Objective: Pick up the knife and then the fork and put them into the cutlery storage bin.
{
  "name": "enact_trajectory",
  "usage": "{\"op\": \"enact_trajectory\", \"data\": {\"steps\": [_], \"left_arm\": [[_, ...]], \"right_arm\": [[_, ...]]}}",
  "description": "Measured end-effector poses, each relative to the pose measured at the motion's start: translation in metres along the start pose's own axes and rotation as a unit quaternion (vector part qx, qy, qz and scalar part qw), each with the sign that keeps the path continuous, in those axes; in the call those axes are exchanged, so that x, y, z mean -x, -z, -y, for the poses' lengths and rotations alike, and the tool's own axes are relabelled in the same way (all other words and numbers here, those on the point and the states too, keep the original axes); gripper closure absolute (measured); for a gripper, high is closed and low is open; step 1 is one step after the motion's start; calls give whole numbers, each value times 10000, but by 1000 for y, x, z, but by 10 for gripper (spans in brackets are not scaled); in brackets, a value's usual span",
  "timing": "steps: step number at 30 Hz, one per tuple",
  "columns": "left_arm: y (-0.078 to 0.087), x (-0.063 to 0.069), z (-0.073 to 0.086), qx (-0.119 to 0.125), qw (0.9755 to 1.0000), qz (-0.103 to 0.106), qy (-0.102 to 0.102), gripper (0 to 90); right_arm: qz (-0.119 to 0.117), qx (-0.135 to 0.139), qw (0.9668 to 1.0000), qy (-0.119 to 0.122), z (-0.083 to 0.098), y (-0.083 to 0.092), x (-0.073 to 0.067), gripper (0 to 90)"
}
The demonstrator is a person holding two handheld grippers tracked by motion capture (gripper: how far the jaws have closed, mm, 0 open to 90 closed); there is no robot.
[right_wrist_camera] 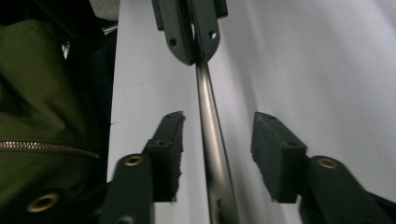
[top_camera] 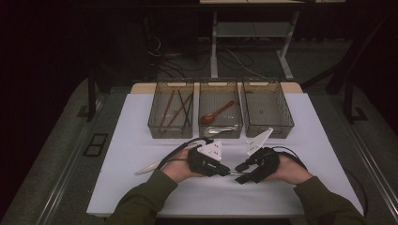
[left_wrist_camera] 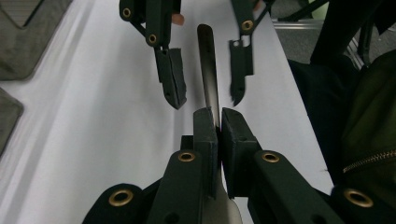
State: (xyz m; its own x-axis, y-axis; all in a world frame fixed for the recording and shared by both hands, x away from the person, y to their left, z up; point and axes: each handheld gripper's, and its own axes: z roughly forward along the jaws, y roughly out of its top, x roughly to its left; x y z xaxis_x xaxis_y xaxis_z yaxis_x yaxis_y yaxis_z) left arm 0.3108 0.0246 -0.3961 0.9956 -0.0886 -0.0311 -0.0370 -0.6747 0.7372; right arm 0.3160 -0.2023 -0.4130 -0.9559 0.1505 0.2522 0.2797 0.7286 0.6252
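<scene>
A slim metal utensil handle (left_wrist_camera: 208,70) hangs level above the white table, between my two grippers. My left gripper (left_wrist_camera: 218,126) is shut on one end of it, and a wider pale part runs back under the jaws. In the high view the left gripper (top_camera: 226,171) and right gripper (top_camera: 240,173) meet tip to tip near the table's front. My right gripper (right_wrist_camera: 218,119) straddles the handle (right_wrist_camera: 212,130) with a gap on both sides, and its pads touch nothing. The left gripper (right_wrist_camera: 198,51) shows at the far end.
Three translucent brown bins stand in a row at the back: the left bin (top_camera: 171,84) holds chopsticks, the middle bin (top_camera: 219,84) a red spoon (top_camera: 217,112) and a metal utensil, the right bin (top_camera: 261,83) looks bare. A pale flat utensil (top_camera: 146,168) lies by the left forearm.
</scene>
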Motion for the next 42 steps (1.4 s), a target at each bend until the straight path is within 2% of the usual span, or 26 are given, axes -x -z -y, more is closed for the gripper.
{"op": "enact_trajectory", "data": {"steps": [5, 8, 14, 17, 18, 19, 23, 24, 25, 26, 28, 31, 34, 38, 42], "left_arm": [[-2, 2, -2, -90, 9999, 11, -80, 843], [-2, 1, -1, -122, 9999, 14, -110, 843], [-2, 1, -1, -136, 9998, 56, -152, 859], [-3, 0, 0, -129, 9998, 69, -98, 856], [-4, 0, 0, -130, 9999, 91, -17, 852], [-4, 0, 1, -137, 9999, 40, -12, 844], [0, -2, 4, -68, 9997, -193, 101, 683], [2, -3, 5, -19, 9996, -264, 98, 656], [6, -2, 8, 113, 9990, -329, 281, 619], [8, -2, 9, 170, 9985, -401, 326, 580], [15, -3, 13, 239, 9972, -567, 425, 515], [25, -3, 20, 368, 9940, -774, 674, 463], [35, -2, 28, 436, 9909, -979, 816, 422], [46, 1, 42, 555, 9853, -1194, 1087, 379], [56, 8, 58, 632, 9772, -1482, 1380, 334]], "right_arm": [[-61, -133, 9999, 10, -3, -3, 1, 690], [-204, -195, 9996, 58, -4, -5, 0, 789], [-250, -237, 9991, 244, -5, -7, -3, 866], [-247, -242, 9992, 198, -5, -8, -3, 866], [-269, -252, 9992, 180, -5, -8, -2, 866], [-285, -254, 9991, 179, -5, -8, -2, 866], [-184, -226, 9994, 182, -4, -6, -1, 865], [-94, -250, 9995, 175, -3, -4, -1, 865], [-22, -277, 9995, 153, -3, -3, -1, 865], [75, -290, 9994, 158, -1, -2, 1, 865], [137, -290, 9994, 86, 2, 1, 2, 865], [296, -304, 9991, 52, 6, 4, 6, 865], [414, -292, 9987, -42, 9, 8, 8, 864], [609, -189, 9978, -164, 13, 18, 13, 864], [831, -101, 9961, -263, 16, 28, 17, 864]]}}
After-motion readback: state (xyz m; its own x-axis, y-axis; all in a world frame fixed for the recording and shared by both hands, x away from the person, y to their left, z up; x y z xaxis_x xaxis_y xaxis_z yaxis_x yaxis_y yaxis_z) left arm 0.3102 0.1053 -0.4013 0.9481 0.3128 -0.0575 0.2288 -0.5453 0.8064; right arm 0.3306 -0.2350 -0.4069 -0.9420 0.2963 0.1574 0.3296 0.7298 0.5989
